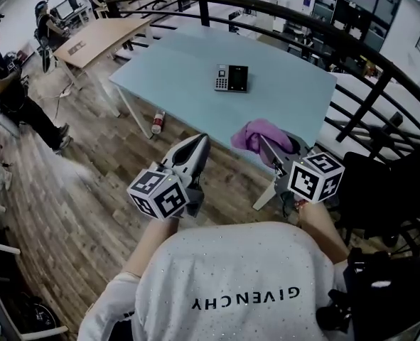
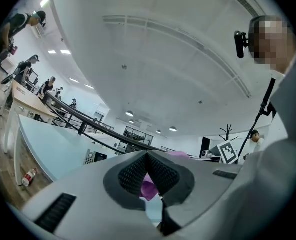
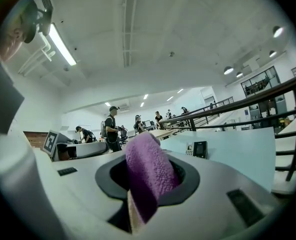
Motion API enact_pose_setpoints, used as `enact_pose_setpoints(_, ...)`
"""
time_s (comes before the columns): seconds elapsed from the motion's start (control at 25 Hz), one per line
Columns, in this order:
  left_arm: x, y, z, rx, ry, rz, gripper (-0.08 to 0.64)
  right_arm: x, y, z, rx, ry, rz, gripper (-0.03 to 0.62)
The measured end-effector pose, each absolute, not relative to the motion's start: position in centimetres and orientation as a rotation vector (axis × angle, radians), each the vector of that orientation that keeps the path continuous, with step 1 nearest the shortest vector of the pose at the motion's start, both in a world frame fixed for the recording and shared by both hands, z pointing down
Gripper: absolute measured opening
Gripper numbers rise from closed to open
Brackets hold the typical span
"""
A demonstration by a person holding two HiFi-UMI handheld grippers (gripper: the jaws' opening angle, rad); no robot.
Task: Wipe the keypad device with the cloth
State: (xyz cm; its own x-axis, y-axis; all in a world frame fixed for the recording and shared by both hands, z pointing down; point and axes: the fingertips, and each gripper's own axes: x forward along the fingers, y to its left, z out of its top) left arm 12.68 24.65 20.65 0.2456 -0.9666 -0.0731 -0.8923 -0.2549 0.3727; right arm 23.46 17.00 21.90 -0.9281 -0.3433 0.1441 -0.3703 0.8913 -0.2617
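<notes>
Item 1. Black-and-silver keypad device: we find it lying flat toward the far middle of the pale blue rectangular worktop, with neither tool touching it. It shows small and distant in the right gripper view.

Item 2. Purple terry cloth: we record it over the near right edge of the worktop, well apart from the keypad device. We cannot tell whether it touches the surface. In the right gripper view a thick fold of it stands up between the jaws.

Item 3. Right hand-held gripper: its jaws are clamped on the cloth, and its marker cube faces the person.

Item 4. Left hand-held gripper: it is held just off the near edge, beside the cloth but apart from it. In its own view the ribbed pads meet at their tips, and we see a patch of purple through the gap below them, lying beyond.

Item 5. Surroundings: a red-labelled plastic bottle lies on the wooden plank floor near a worktop leg. A dark metal railing curves behind, a light wooden table stands at far left, and people are nearby.
</notes>
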Motion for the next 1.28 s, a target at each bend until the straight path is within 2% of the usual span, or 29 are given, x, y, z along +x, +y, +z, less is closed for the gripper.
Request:
enact_pose_setpoints(0.44,9.8,20.5,23.1,2.205,-1.742,-0.409,0.006,20.6,10.8,24.7,0.565,-2.953,0.574,0.095)
enact_pose_setpoints(0.84,8.8,18.4,25.3,2.178,-1.677,-0.357,0.005,18.1,8.3,26.9,0.558,-2.929,0.554,0.095)
enact_pose_setpoints(1.28,3.4,11.5,28.2,2.180,-1.723,-0.292,0.005,15.2,2.7,29.8,0.665,-2.899,0.656,0.095)
